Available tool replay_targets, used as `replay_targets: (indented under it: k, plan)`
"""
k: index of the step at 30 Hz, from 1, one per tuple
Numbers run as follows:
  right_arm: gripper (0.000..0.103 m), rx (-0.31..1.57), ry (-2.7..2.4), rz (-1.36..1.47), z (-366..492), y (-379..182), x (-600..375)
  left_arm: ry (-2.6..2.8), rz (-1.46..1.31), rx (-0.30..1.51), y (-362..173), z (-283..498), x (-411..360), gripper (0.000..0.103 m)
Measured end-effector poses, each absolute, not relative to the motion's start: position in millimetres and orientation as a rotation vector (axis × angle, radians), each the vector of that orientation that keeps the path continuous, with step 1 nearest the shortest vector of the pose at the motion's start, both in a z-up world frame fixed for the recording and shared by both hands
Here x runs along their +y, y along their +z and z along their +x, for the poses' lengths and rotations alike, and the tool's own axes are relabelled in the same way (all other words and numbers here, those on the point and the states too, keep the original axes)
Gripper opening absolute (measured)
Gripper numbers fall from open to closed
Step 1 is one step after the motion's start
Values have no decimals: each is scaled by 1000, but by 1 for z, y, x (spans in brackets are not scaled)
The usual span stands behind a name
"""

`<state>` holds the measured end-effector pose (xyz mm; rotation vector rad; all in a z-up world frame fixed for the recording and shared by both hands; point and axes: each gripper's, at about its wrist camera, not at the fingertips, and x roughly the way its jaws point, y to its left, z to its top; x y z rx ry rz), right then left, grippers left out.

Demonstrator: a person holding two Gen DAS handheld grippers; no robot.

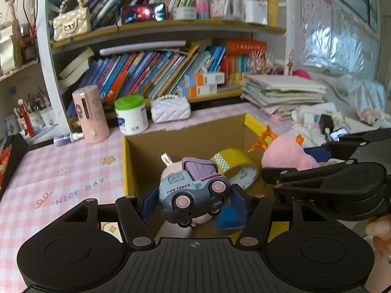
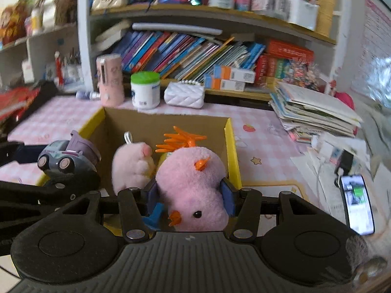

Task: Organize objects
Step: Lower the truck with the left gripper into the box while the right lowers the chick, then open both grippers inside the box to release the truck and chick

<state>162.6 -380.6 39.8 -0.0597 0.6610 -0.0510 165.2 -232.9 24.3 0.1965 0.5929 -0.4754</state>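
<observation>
Cardboard, brown inside with yellow rims, forms the open box (image 1: 185, 131) on the pink-checked bench (image 1: 61, 171). Above its near edge the left claw (image 1: 194, 204) is part-closed on a glossy plastic truck (image 1: 193, 190), tilted. Just right, the right claw (image 2: 189, 196) squeezes a fuzzy pink chick (image 2: 193, 185), upside down.

A child's study corner in a home: white shelves (image 1: 156, 31) sag under rows of leaning picture books (image 1: 146, 73), pen cups (image 1: 255, 11) and a quilted cream handbag (image 1: 70, 22). Below, a desk wears a pink checked mat (image 1: 61, 171) printed "NICE DAY", crowded with a stack of workbooks (image 1: 283, 92), a green-lidded tub (image 1: 131, 114) and a cardboard box (image 1: 185, 131) of plush toys. A charging phone (image 2: 358, 204) lies at the desk's edge.
</observation>
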Motion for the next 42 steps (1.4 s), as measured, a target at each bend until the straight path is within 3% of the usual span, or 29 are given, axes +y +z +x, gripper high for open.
replay_targets:
  k: [11, 20, 24, 42]
  plan:
    - [49, 749, 81, -144, 190, 14, -385, -405, 230, 681, 3, 178, -241, 63]
    - [51, 767, 116, -130, 196, 10, -388, -354, 203, 660, 7, 173, -236, 73]
    - [62, 752, 107, -124, 192, 13, -388, -325, 161, 638, 13, 166, -229, 82]
    - [86, 604, -83, 55, 133, 46, -339, -142, 60, 576, 33, 112, -144, 96]
